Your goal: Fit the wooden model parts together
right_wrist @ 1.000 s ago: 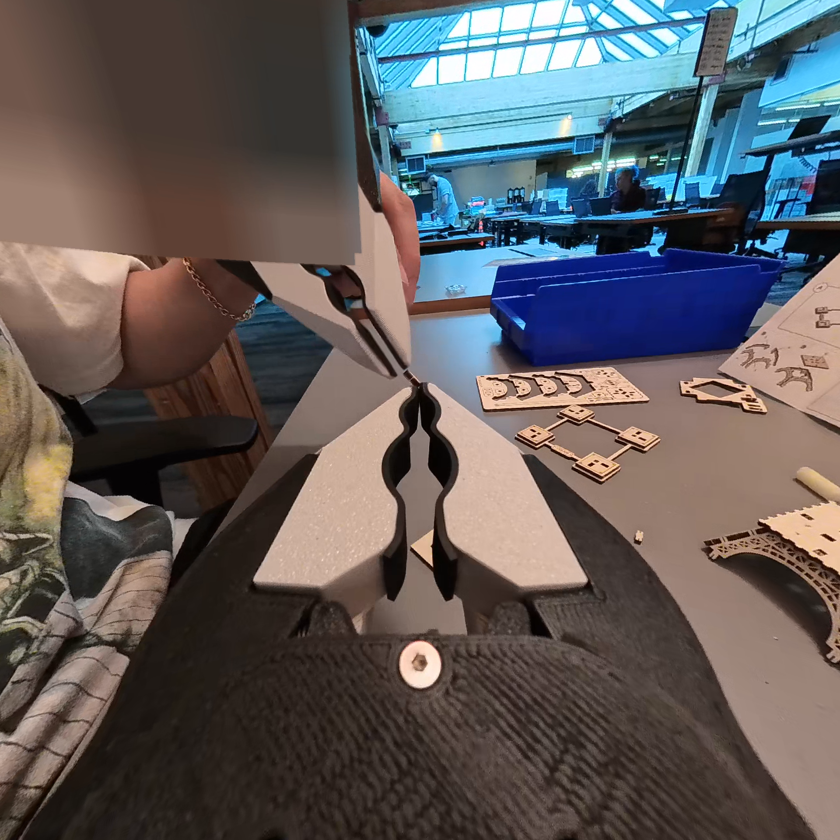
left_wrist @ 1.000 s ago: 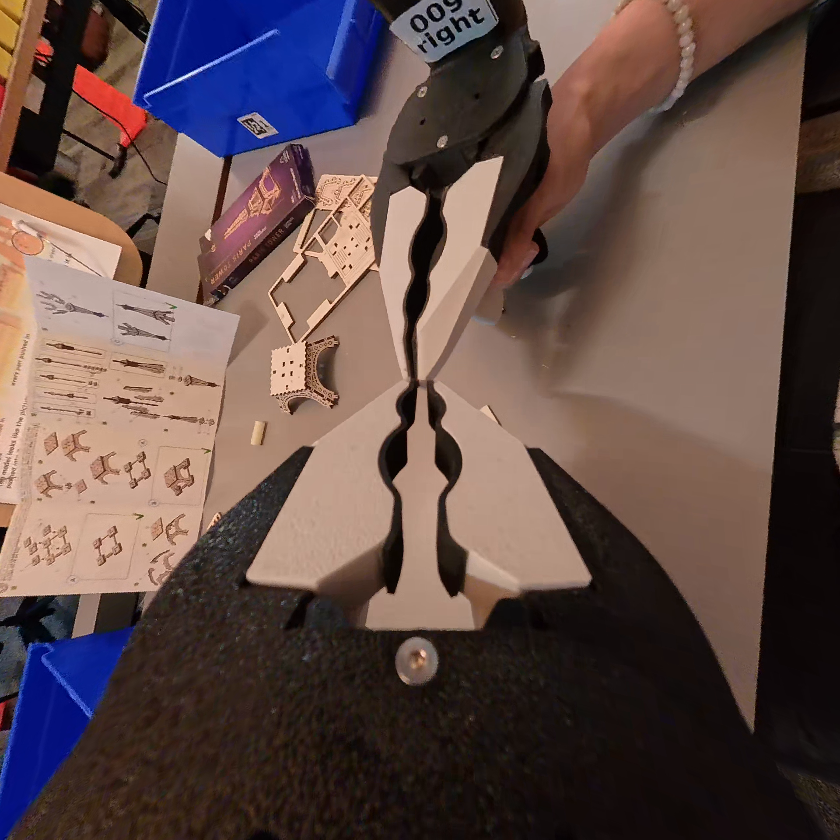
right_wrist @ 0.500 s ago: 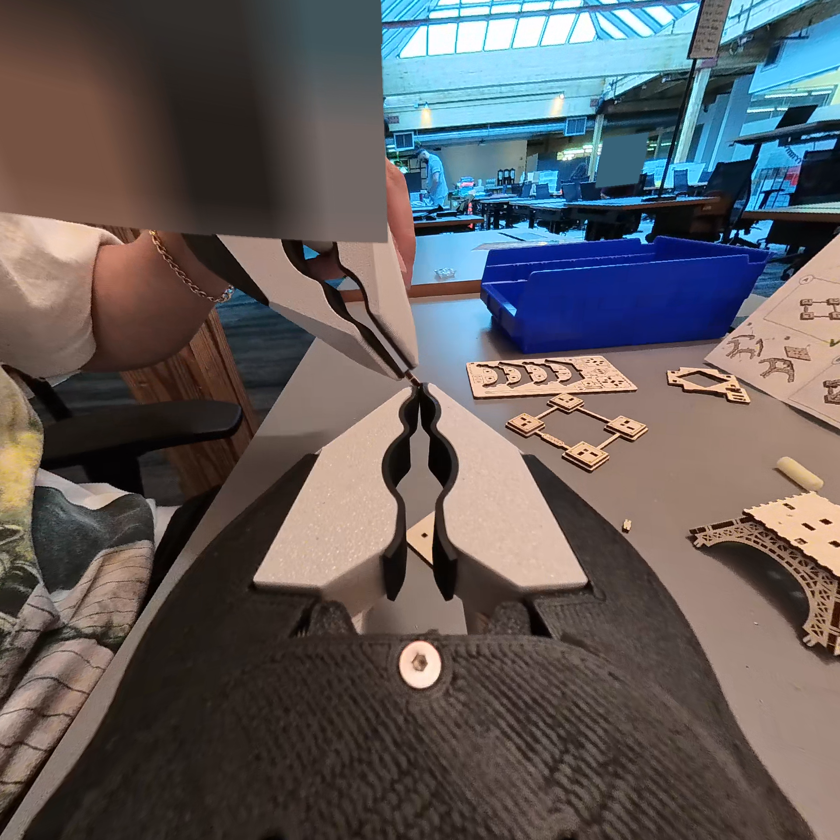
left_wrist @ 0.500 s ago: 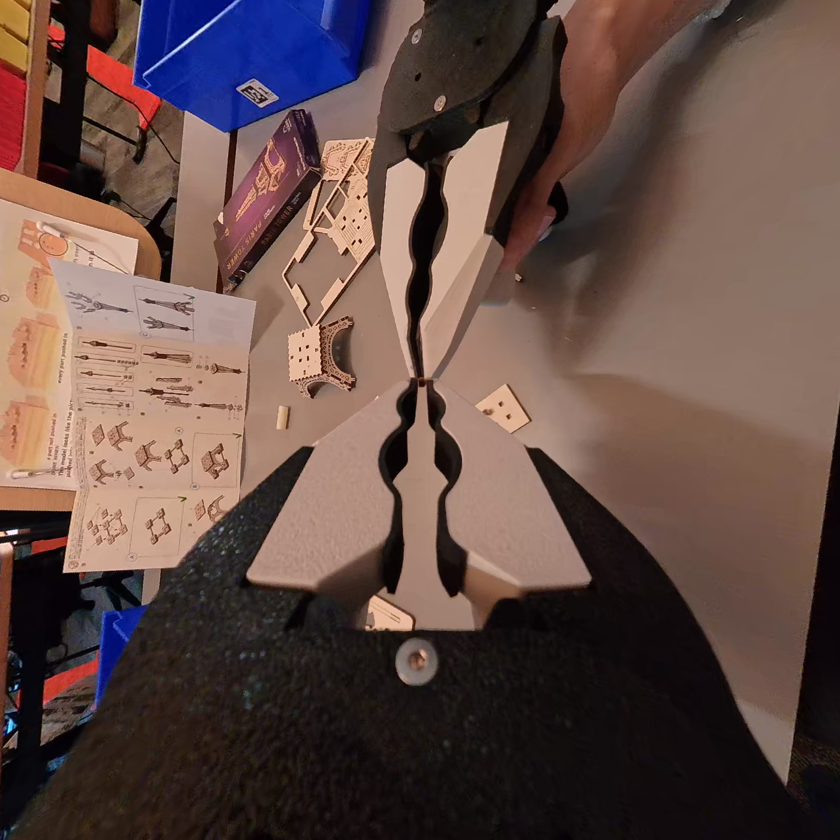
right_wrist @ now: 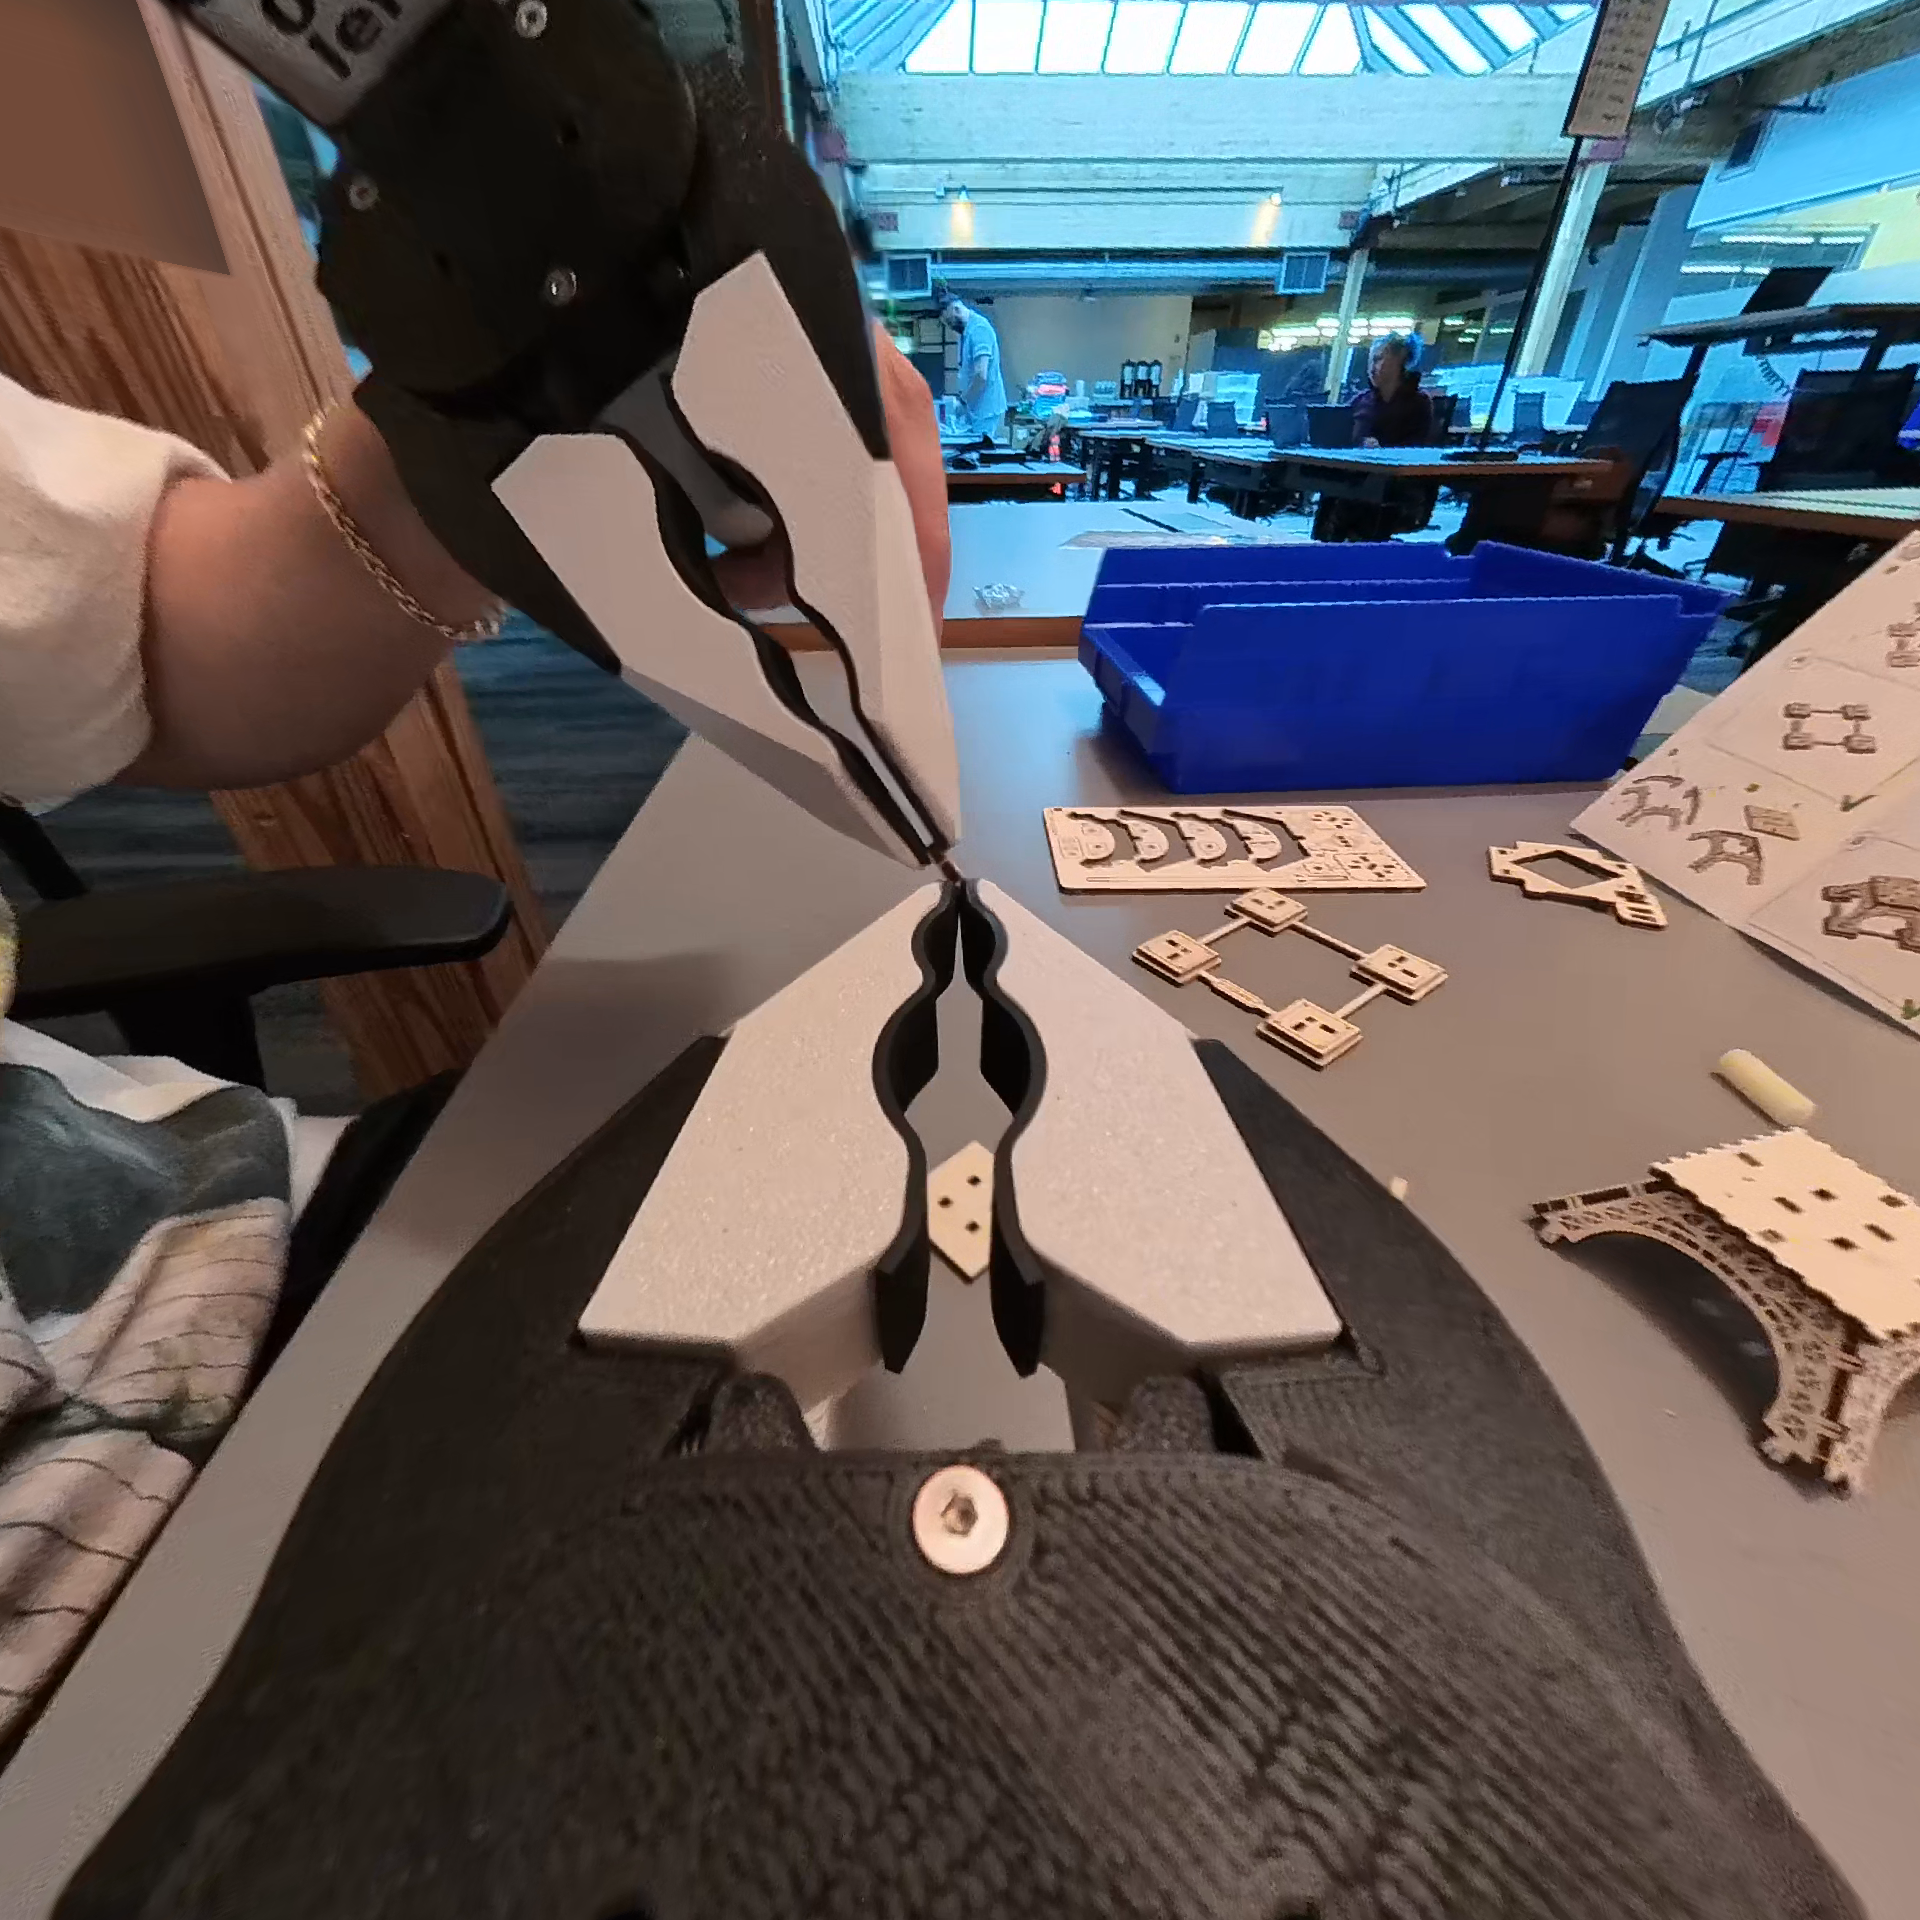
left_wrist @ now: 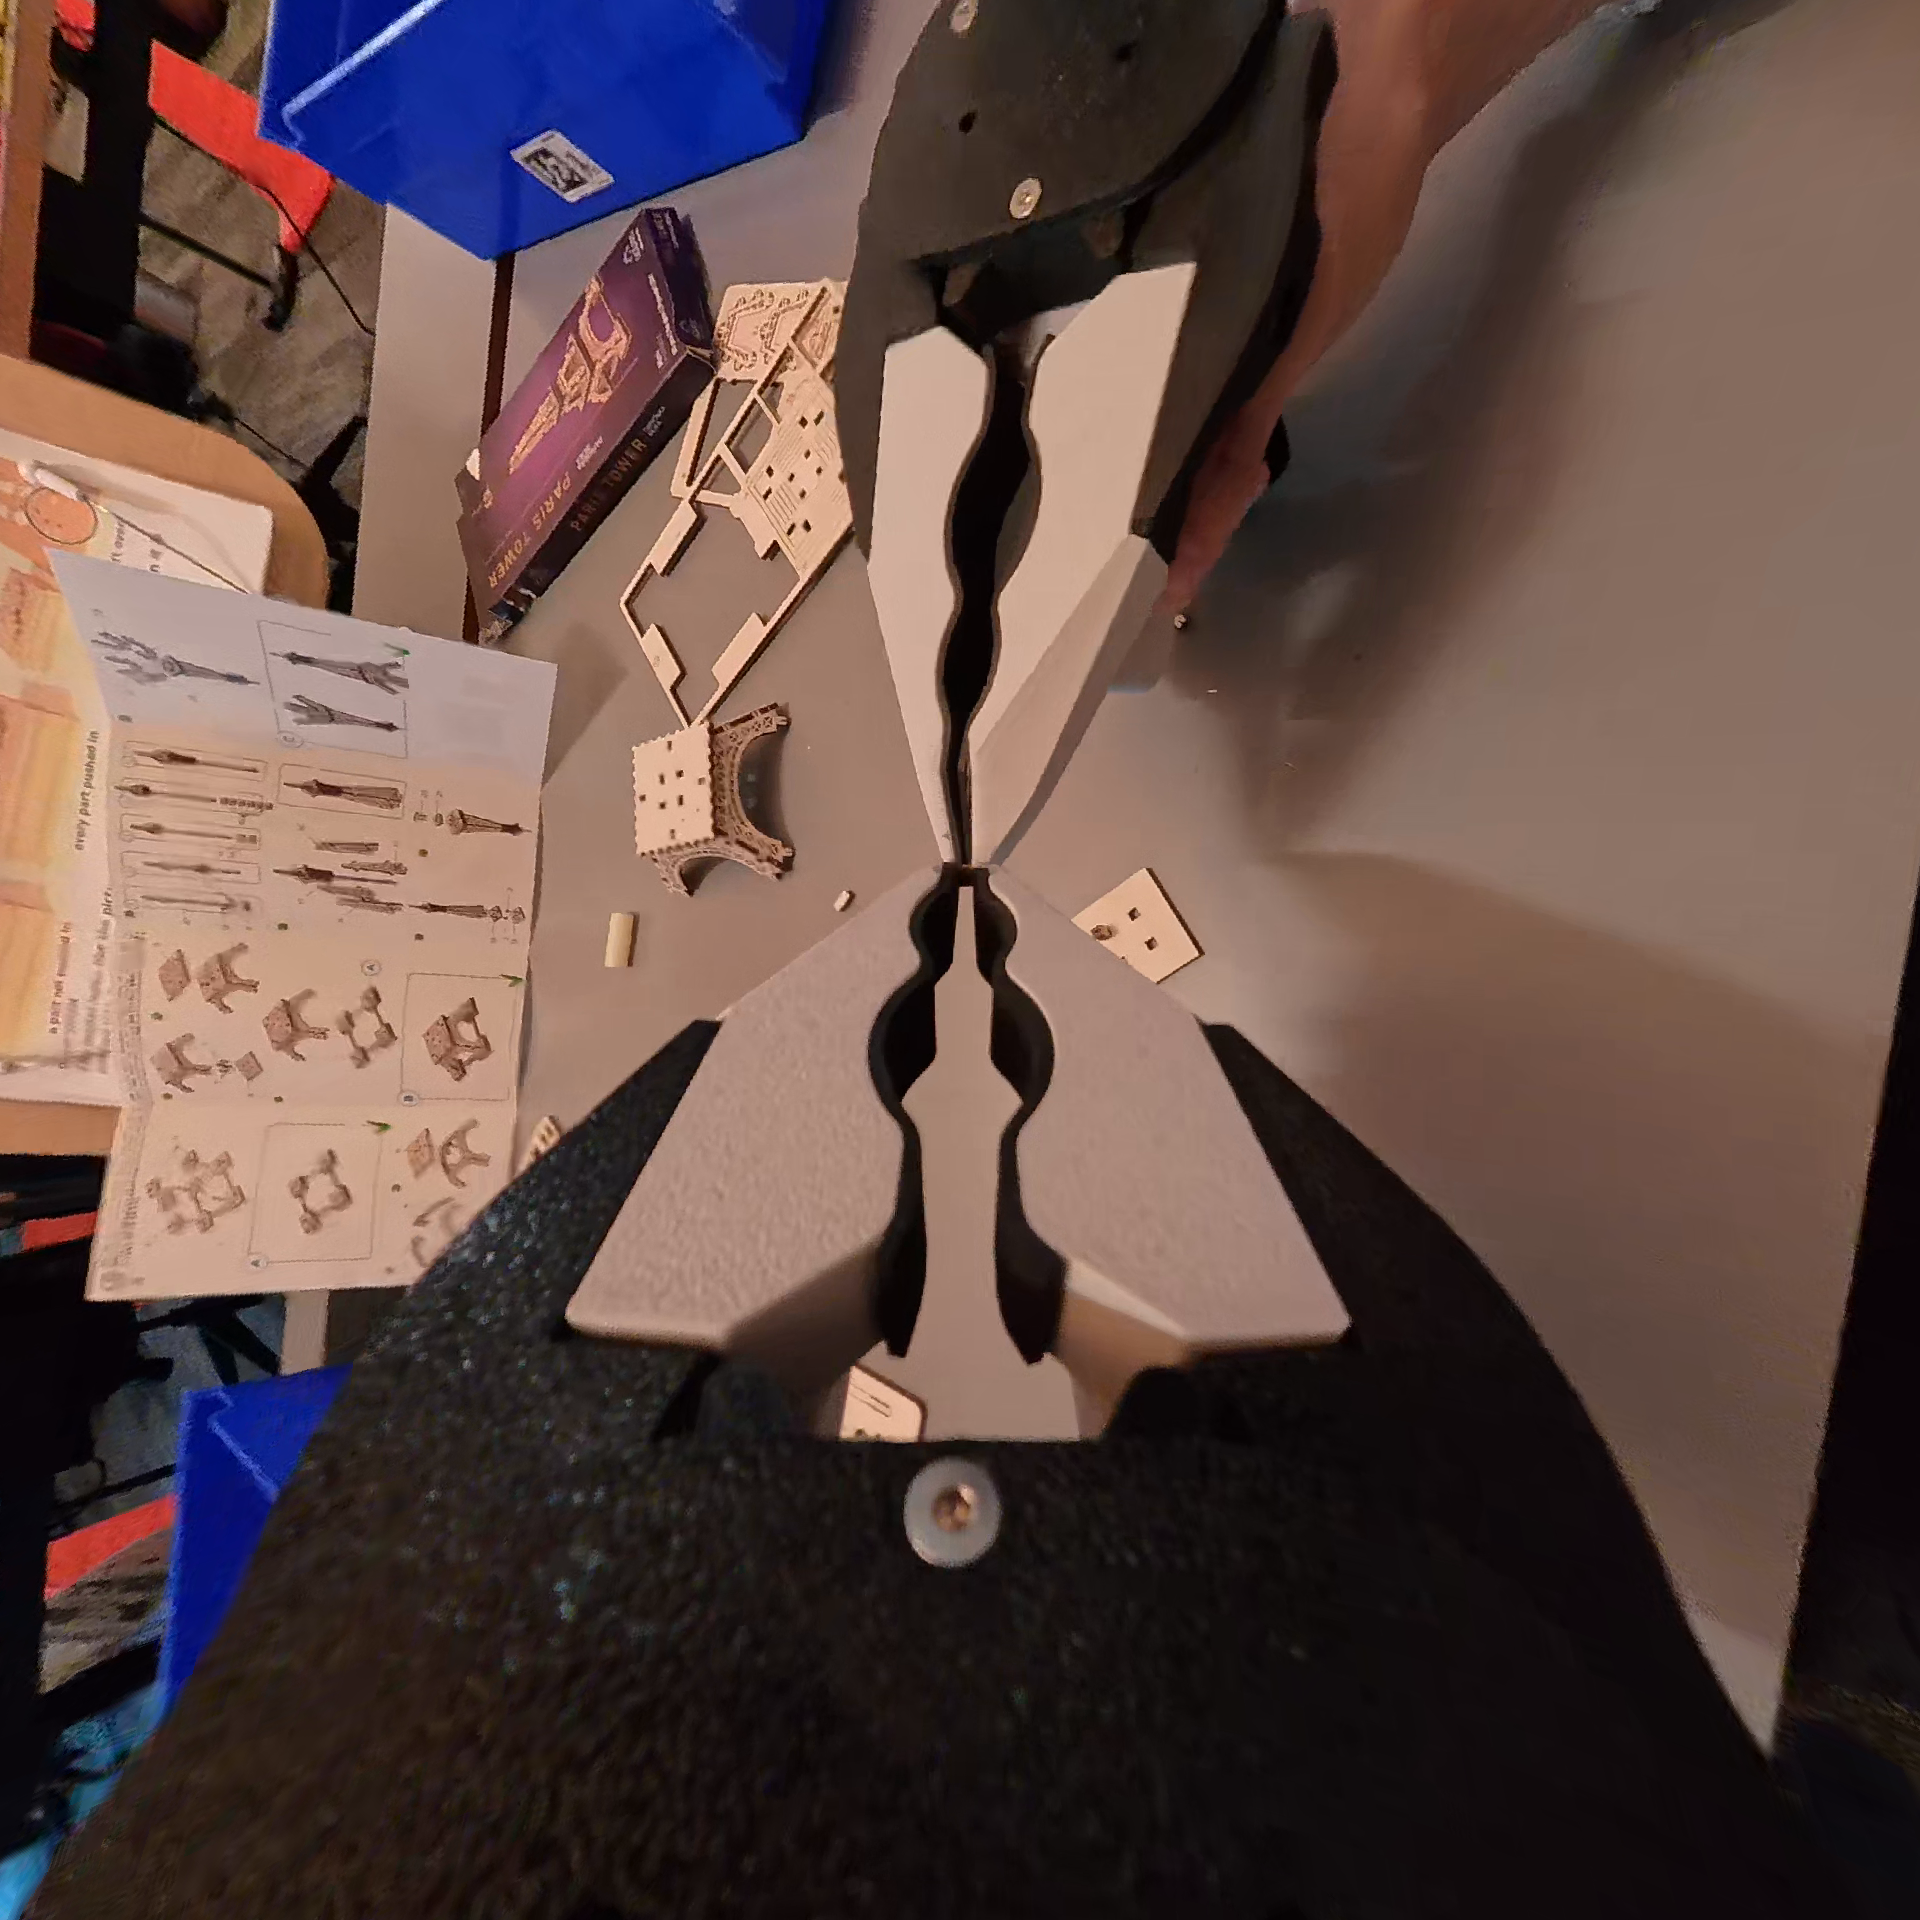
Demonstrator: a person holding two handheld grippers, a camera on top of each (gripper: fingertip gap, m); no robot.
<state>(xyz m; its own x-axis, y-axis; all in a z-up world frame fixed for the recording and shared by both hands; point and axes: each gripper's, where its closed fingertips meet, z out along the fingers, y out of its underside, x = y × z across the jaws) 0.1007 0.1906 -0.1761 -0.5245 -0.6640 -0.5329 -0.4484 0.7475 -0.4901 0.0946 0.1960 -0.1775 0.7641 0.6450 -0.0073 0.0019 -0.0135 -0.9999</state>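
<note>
grey table (left_wrist: 1507, 1039) with wooden sheets (right_wrist: 1231, 849), both claws pinched tip-to-tip on a tiny piece (left_wrist: 965, 871)

hand-held grippers: 2 – left hand-held gripper (left_wrist: 961, 883), right hand-held gripper (right_wrist: 958, 886) | blue bins: 2 (left_wrist: 540, 94) (left_wrist: 234, 1507) | built tower base: 1 (left_wrist: 712, 805) | purple box: 1 (left_wrist: 582, 416) | loose square plate: 1 (left_wrist: 1138, 925) | instruction sheets: 2 (left_wrist: 312, 935) (left_wrist: 62, 623)

I'm in a big open-plan workshop/office: skylight roof (right_wrist: 1195, 31) far up, desk rows (right_wrist: 1403, 457) w/ chairs behind, blue parts bin (right_wrist: 1382, 675) nearby.
</note>
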